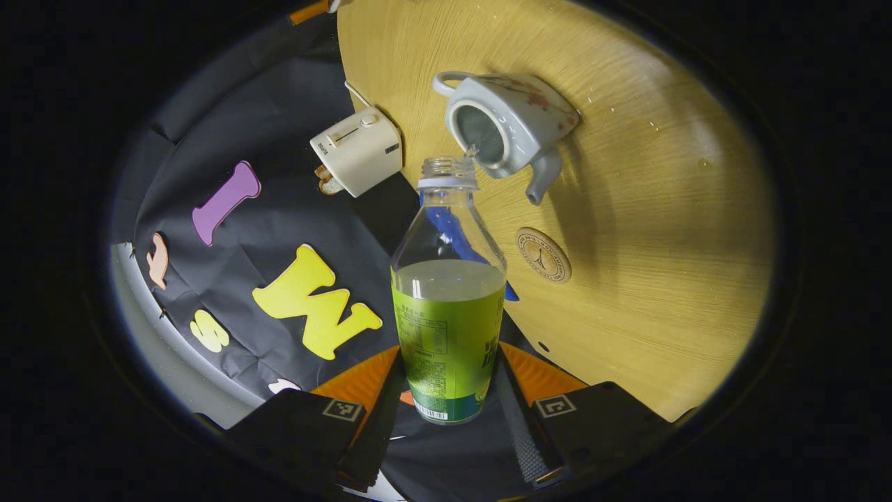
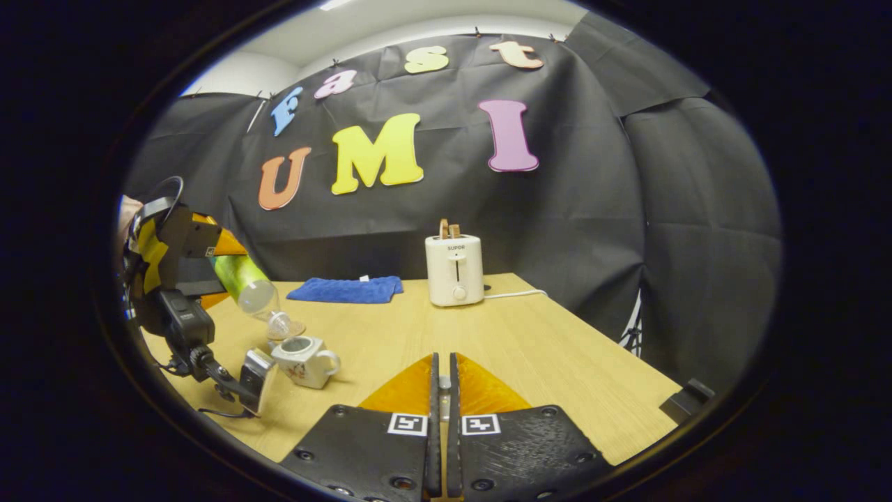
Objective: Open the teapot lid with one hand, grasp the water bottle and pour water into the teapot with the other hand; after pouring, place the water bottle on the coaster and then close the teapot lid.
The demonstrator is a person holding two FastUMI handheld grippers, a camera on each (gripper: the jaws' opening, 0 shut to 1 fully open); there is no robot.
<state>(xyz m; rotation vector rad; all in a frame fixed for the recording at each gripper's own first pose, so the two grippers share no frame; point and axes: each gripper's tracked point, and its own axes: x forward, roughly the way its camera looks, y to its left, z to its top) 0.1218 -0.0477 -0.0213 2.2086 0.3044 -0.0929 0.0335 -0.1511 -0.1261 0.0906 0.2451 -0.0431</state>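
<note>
My left gripper [image 1: 449,359] is shut on the water bottle [image 1: 449,307], a clear uncapped bottle with a green label, partly full. The bottle is tipped, with its mouth just over the open top of the white teapot [image 1: 512,122], which stands lidless on the wooden table [image 1: 662,209]. A round coaster [image 1: 543,254] lies beside the spout. In the right gripper view the tilted bottle [image 2: 247,286] hangs over the teapot [image 2: 303,359] at the far left. My right gripper [image 2: 443,366] hovers above the table, fingers nearly together on a small pale piece, seemingly the teapot lid, mostly hidden.
A white toaster [image 2: 454,268] with bread in it stands at the back of the table, its cord running right. A folded blue cloth [image 2: 346,288] lies to its left. A small black object [image 2: 686,397] sits at the table's right edge.
</note>
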